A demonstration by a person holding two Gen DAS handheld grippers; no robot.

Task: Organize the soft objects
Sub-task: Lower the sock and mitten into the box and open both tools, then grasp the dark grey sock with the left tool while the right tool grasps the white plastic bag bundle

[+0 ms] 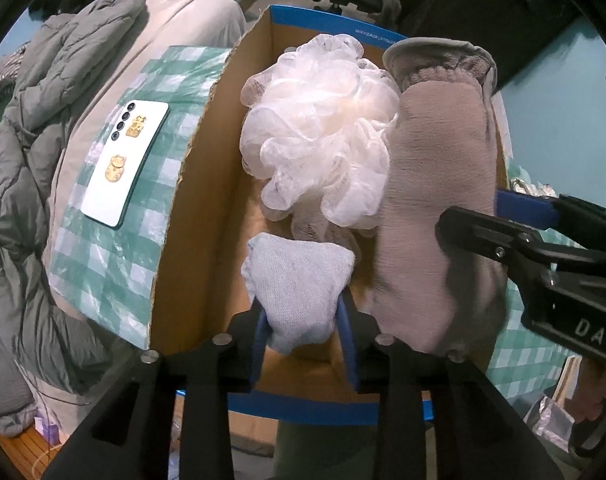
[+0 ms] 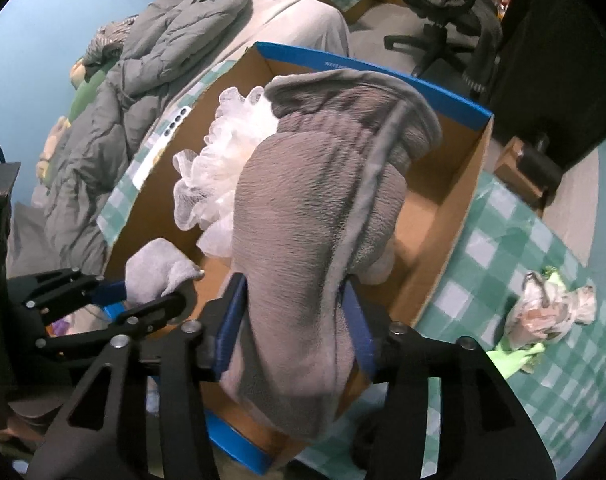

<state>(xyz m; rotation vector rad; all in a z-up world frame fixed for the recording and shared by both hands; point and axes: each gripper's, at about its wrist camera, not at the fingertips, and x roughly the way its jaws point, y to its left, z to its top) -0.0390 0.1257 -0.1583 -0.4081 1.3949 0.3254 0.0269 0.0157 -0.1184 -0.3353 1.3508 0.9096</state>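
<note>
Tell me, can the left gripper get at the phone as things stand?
Probably not yet. The left gripper is shut on a pale cloth over the box, and the box's wall stands between it and the phone on the checked sheet.

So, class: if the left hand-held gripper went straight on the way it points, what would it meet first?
Probably the white bath sponge in the cardboard box, just beyond the small cloth the left hand-held gripper holds, though depth is unclear.
</note>
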